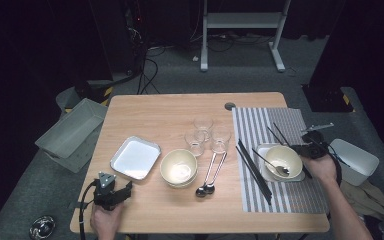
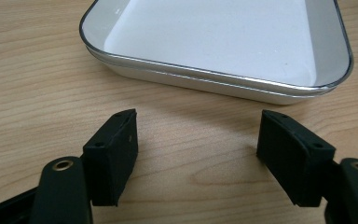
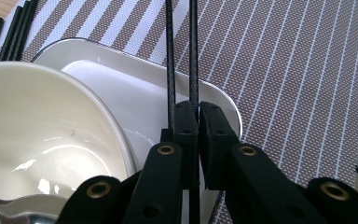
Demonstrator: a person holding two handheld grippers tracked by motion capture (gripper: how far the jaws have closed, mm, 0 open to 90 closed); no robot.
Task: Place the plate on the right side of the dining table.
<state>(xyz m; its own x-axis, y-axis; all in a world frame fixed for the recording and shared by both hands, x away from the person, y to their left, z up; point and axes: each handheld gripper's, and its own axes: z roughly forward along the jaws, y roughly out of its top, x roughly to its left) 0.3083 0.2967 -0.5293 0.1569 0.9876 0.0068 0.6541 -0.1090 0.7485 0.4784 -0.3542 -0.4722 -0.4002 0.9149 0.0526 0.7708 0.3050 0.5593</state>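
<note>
Wooden table (image 1: 155, 110), striped placemat (image 1: 285, 195)

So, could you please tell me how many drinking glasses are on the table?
3, clustered mid-table left of the striped mat: a rear glass, a front-left glass and a front-right glass. None appears hidden.

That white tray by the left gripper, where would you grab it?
Probably the near rim of the tray, coming in low from the person's side. The left gripper already faces that edge with jaws open, and the raised, outward-sloping wall gives one jaw room inside and one under the lip.
</note>
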